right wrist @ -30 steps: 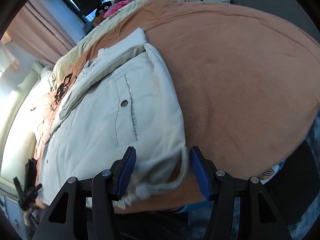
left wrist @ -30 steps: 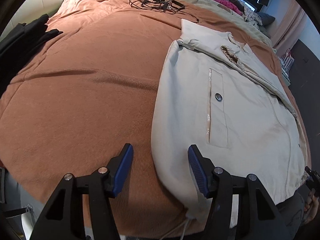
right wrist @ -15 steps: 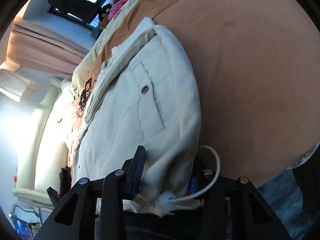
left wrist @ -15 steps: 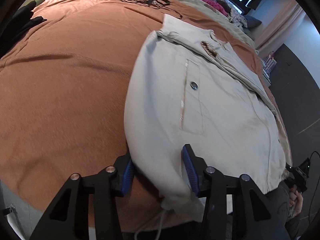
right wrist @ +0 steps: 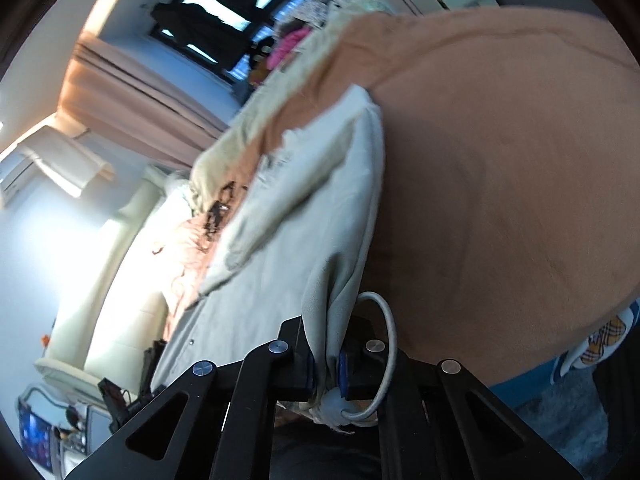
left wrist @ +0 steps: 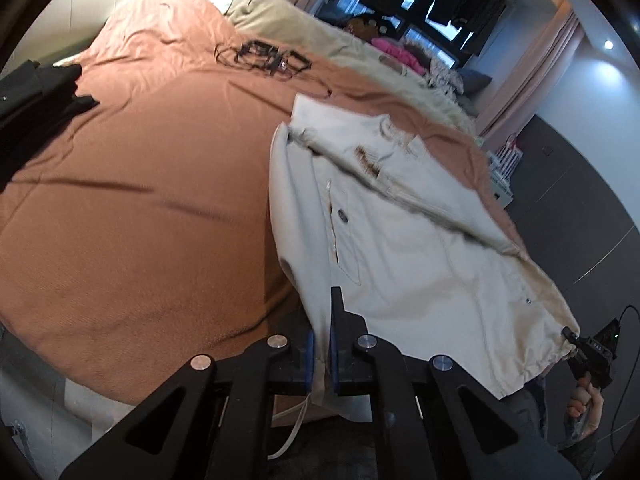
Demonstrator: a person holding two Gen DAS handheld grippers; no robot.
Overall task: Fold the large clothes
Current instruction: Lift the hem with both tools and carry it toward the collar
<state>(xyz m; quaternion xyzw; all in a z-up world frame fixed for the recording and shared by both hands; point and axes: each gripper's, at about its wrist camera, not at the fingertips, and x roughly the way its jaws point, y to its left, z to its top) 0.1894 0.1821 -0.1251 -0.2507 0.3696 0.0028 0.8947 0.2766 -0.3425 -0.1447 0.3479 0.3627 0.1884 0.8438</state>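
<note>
Clenched on cloth, the blue-padded fingers of the left gripper pinched one hem corner of the large cream cotton jacket at the near edge of the bed with the rust-orange fleece blanket. In this left wrist view the jacket lay front up along the right side of the bed, collar toward the far edge, its near hem raised off the blanket and a white drawstring dangling below the pads. The right gripper showed small at the other hem corner, gripping the cloth there, a hand below it. A tangle of black cables lay near the far edge and a dark garment at the left edge. Seen from the right wrist, the right gripper was likewise clamped shut on bunched hem cloth of the jacket, the drawstring looping beside its pads, near the bed's front edge. Judging from this, both hem corners were taken and the lengthwise fold had only begun; carrying the hem to the collar and any further folds remained. No brand, label or writing could be read in either view.
</note>
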